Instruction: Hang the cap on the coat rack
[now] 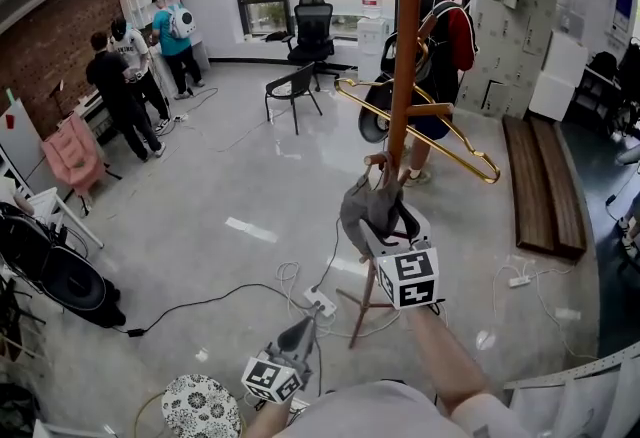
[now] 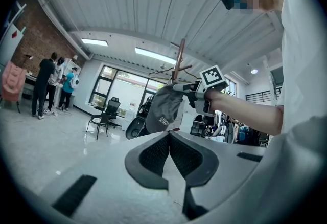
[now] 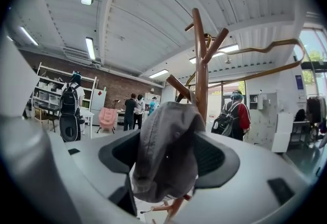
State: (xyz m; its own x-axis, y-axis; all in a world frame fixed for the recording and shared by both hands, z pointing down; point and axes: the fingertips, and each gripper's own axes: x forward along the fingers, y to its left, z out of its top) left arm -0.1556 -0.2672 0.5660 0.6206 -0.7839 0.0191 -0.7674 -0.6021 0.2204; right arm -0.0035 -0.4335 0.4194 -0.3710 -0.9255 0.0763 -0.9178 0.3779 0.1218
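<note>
Cap location: the grey cap (image 3: 166,156) hangs draped over a low peg (image 3: 179,87) of the wooden coat rack (image 1: 407,46), its crown slumped downward.
Right gripper: the right gripper (image 1: 380,224) is level at the cap, with fingers (image 3: 120,154) spread wide on either side of it. The pads do not press on the fabric.
Left gripper: the left gripper (image 2: 168,133) is held low and away from the rack, fingers (image 2: 153,154) pressed together on nothing.
Weight: judged light.
Stiffness: soft cloth crown that folds and sags; the brim is likely firmer.
Slip risk: judged low on the wooden peg, though a shallow seat could slide off.
Fragility: none apparent.
Hold point: the brim or crown edge, pinched through 1 fold of fabric.
Markings: white print on the cap's side, too small to read with confidence.
Other writing: none legible.
</note>
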